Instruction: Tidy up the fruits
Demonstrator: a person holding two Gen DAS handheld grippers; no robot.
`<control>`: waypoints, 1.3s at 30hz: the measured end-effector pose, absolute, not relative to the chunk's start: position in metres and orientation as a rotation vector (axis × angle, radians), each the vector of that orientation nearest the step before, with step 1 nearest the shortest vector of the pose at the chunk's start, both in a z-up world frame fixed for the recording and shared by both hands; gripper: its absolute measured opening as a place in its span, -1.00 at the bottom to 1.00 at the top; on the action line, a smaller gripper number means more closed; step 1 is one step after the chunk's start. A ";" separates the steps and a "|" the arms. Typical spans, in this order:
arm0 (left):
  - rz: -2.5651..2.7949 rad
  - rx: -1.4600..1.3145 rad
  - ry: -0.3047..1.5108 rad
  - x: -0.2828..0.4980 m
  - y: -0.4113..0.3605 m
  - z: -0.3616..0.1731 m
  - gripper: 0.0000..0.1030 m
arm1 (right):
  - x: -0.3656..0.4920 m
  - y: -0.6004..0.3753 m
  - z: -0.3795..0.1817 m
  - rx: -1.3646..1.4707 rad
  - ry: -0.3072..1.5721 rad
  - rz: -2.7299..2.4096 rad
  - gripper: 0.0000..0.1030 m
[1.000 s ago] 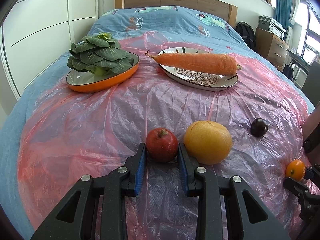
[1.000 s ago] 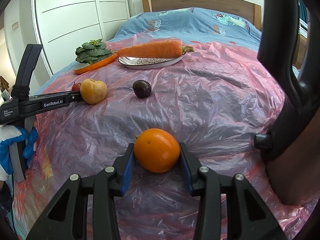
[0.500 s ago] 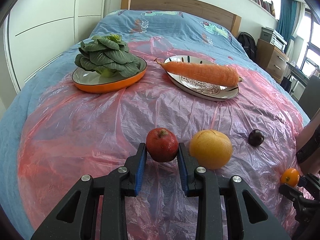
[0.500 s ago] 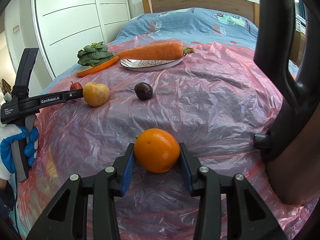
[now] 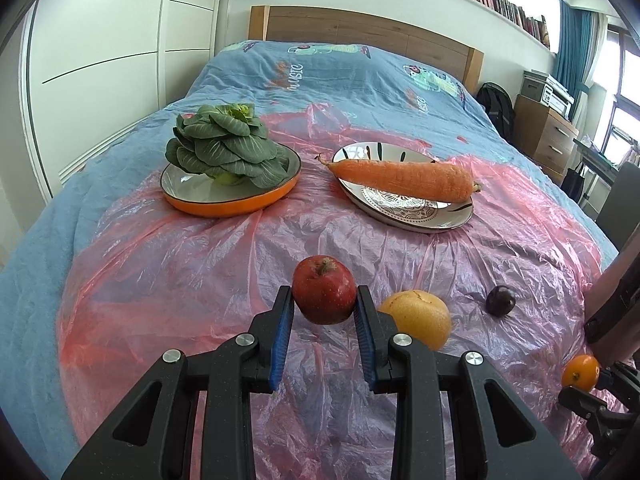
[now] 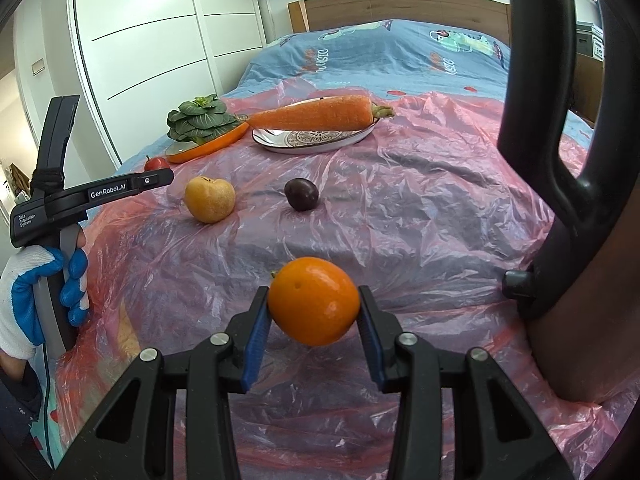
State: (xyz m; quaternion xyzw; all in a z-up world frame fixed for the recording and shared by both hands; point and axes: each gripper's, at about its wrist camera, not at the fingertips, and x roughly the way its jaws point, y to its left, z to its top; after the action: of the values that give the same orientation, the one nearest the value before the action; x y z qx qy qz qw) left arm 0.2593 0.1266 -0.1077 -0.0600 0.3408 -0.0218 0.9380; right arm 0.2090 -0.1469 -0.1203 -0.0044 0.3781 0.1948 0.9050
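Landmark: yellow pear [image 5: 416,318]. Left claw [image 5: 324,312], clamped on red apple [image 5: 324,295], sits just left of pear, near-touching, so tight there. Beyond pear: bare pink plastic sheet [image 5: 200,264] up to orange dish w/ greens [image 5: 232,196] and carrot plate [image 5: 408,210]; narrow gap btw those two. Right of pear: dark plum [image 5: 500,301], passable gap between. Further right, right claw [image 6: 314,312] w/ orange [image 6: 314,306], black frame [image 6: 580,160] blocking that side.

Glossy apple [image 5: 324,295]; crinkled shiny plastic sheet [image 5: 200,264]; matt cloth bedspread [image 5: 340,72]; wooden headboard [image 5: 360,28].
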 end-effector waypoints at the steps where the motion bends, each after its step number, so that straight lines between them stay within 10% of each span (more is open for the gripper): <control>1: -0.046 -0.123 0.692 0.259 0.126 -0.106 -0.49 | 0.208 -0.147 -0.119 -0.011 0.781 0.403 0.53; 39: -0.515 0.089 0.700 0.156 -0.074 -0.079 -0.49 | 0.129 -0.251 -0.081 0.007 0.827 0.217 0.54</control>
State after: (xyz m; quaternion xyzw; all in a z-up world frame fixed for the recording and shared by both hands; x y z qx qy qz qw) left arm 0.1559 -0.0738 -0.0787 0.0429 0.3388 -0.2493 0.9062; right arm 0.1295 -0.2505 -0.0808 0.0032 0.4011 0.1054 0.9099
